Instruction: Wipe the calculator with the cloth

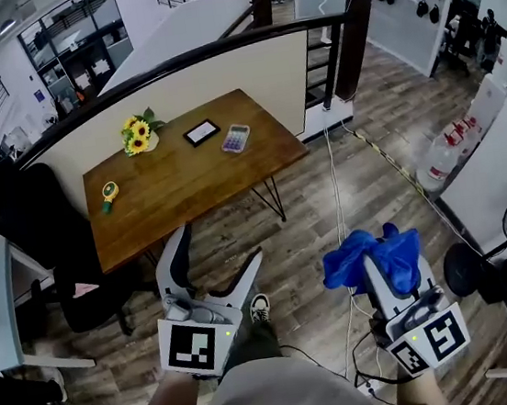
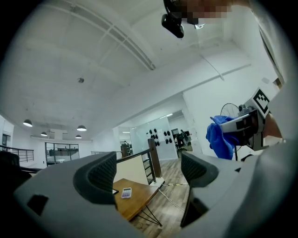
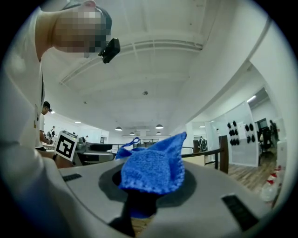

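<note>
Wiping has not begun: the calculator lies on the far tabletop, well apart from both grippers. The right gripper clamps the blue cloth in its fingers. The left gripper holds its fingers wide, with nothing between them. The approach and the wiping are still to do.

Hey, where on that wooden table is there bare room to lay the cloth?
The front half of the table is bare, from the yellow toy across to the right corner in front of the calculator. The back edge is crowded: sunflowers, black tablet and calculator sit in a row.
</note>
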